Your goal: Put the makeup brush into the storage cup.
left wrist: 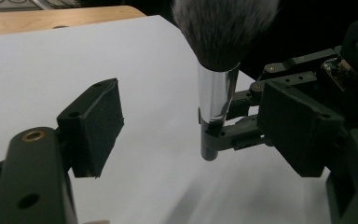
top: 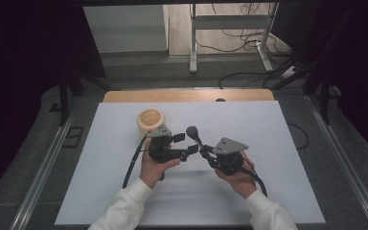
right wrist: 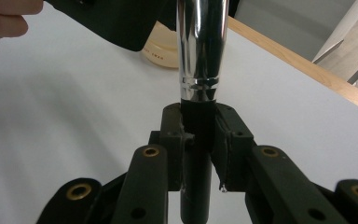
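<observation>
My right hand-held gripper [top: 204,151] is clamped tight on the dark lower handle of a makeup brush [top: 194,134], just below the shiny metal sleeve [right wrist: 201,51]. The brush stands upright, bristles on top, handle end hanging clear above the white surface [top: 124,191]. I'd say I grip it low so the sleeve & the bristle head stay free for the other side to take.

My left hand-held gripper [top: 186,146] sits just beside the brush w/ jaws wide apart, nothing pressed between them. In the left gripper view one pad [left wrist: 98,126] is at the left and the brush sleeve stands btwn it and the other jaw at the right, not touching either as far as I can tell. Looks like I'm lining up a handover: left jaws straddle the brush approx at the sleeve, so closing them would catch it above my right grip. Bristles [left wrist: 223,28] are fluffy, dark w/ pale tips; best kept out of the pads so they don't get crushed.

A small cream cup [top: 150,120] stands on the surface behind my left hand, mouth up, near but apart from both grippers. Prob. the holder for the brush, which is why I keep the brush upright & near it. The brush itself is mid-air, over the middle of the surface, btwn my two hands.
</observation>
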{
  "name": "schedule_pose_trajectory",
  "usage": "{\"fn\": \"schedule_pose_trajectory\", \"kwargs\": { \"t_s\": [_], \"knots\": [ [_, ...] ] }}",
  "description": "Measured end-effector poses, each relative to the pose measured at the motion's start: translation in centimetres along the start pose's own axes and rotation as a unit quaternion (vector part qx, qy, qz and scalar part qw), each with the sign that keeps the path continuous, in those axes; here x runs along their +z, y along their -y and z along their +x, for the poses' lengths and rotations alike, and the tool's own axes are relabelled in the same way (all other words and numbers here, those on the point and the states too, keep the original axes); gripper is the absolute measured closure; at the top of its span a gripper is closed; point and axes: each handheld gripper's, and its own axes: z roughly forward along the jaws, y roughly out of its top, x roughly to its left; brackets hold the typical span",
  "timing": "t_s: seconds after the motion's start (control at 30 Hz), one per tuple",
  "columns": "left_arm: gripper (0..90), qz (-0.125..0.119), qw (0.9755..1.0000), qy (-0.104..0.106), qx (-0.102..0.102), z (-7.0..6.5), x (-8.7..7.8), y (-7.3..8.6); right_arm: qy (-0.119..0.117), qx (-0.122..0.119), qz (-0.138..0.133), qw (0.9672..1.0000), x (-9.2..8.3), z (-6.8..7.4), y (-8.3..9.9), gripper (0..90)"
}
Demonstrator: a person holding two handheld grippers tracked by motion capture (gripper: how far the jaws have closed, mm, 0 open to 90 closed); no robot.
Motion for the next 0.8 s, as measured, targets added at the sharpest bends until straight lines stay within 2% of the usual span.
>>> {"fn": "schedule_pose_trajectory", "kwargs": {
  "t_s": [0.17, 0.27, 0.53, 0.73, 0.8],
  "knots": [
    [27.3, -0.010, 0.9999, 0.006, -0.002, 0.0, 0.1, -0.1, 0.000, 0.000, 0.001, 1.0000, 0.1, 0.1, 0.0, 74.6],
    [32.7, -0.013, 0.9999, 0.008, -0.001, -0.1, 0.5, -0.1, -0.002, 0.002, 0.000, 1.0000, 0.2, 0.2, 0.0, 74.6],
    [51.7, -0.020, 0.9989, 0.038, -0.021, 0.4, 1.1, 0.1, -0.009, 0.002, -0.005, 0.9999, 0.2, 0.4, -0.1, 74.6],
    [68.6, -0.021, 0.9981, 0.054, -0.018, 0.3, 1.2, 0.1, -0.010, 0.004, -0.005, 0.9999, 0.2, 0.3, 0.0, 74.6],
    [70.3, -0.019, 0.9979, 0.058, -0.021, 0.4, 1.2, 0.1, -0.010, 0.004, -0.004, 0.9999, 0.3, 0.3, 0.0, 74.6]
  ]
}}
